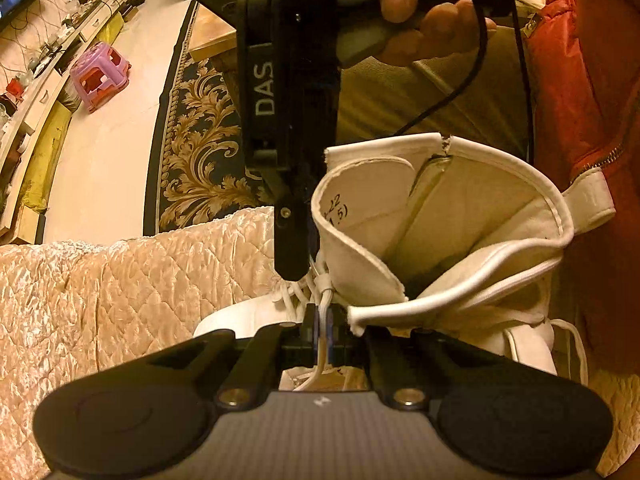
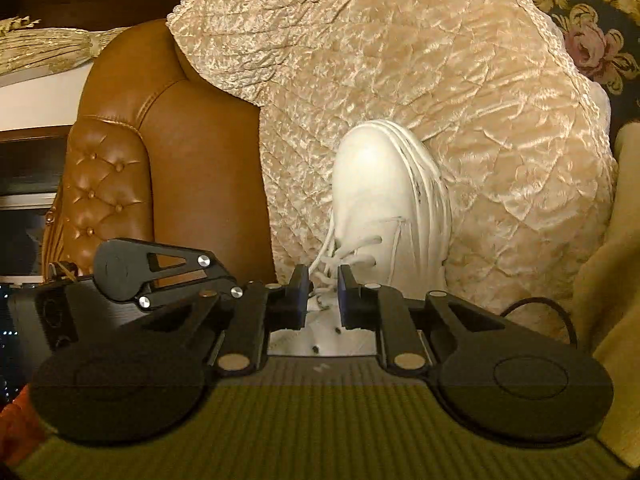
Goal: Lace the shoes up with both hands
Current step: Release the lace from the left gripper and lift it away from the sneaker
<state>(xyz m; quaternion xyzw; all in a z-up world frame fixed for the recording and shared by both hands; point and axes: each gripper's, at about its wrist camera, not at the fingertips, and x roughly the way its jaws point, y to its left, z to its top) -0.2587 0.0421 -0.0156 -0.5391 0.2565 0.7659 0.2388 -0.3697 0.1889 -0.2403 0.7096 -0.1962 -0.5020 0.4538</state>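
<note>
- Left wrist view: the left tool [image 1: 322, 322] points steeply down at a white leather high-top boot [image 1: 440, 216] lying on a quilted cream satin sofa cover [image 1: 120, 288]. Its blue-padded jaws are closed on 1 strand of white cord lace [image 1: 323, 300], which passes between the pads and out towards the camera.
- Same view: the right tool [image 1: 291, 270] comes in from above, held in a person's hand [image 1: 420, 12]. Its black fingertip sits just beside the laced eyelets at the base of the boot's shaft; contact cannot be confirmed.
- Right wrist view: the right tool's jaws stand partly apart, with a gap between the 2 pads. Crossed lace strands lie in front of that gap, not pinched. It grips nothing.
- Boot location: toe towards the tan tufted leather armrest [image 2: 120, 168], collar towards the person's red jacket [image 1: 580, 80], tongue loose and shaft gaping.
- Risk 1: the right tool may close on several crossed strands at once, because they are bunched; that would tighten the wrong crossing.
- Risk 2: a pull by either tool may drag the unsecured boot over the slick satin.
- Risk 3: the thin cord may slip from the left pads under a sideways tug.
- Risk 4: the 2 tools work very near each other and may collide.
</note>
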